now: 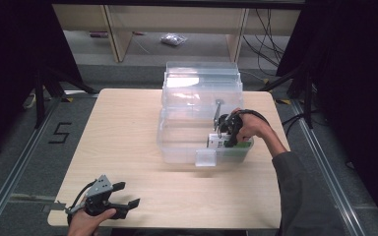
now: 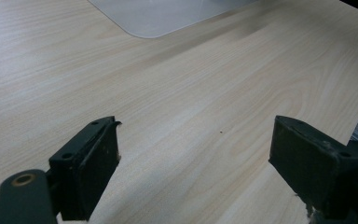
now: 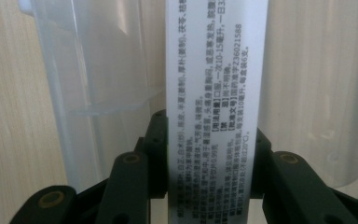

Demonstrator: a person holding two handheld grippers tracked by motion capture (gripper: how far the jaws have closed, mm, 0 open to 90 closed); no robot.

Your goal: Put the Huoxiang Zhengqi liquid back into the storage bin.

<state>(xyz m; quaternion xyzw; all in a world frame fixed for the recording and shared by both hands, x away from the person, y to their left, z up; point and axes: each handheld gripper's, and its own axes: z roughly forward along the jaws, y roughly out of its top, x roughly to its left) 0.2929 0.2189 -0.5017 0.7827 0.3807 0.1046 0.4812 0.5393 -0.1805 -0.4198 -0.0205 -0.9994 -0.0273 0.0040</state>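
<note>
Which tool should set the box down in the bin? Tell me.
Right. The right tool is already shut on the white and green box, inside the clear plastic bin. The left tool sits open at the table's near edge, holding nothing.

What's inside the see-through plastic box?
Inside the clear plastic bin is a white and green carton with printed text, clamped by the right gripper reaching in. The hand and gripper cover part of the carton, so whatever lies beneath stays hidden.

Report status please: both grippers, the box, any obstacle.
Right gripper shut on the white-green carton, inside the clear bin. Left gripper open, empty, low over the table. Bin walls close around.
</note>
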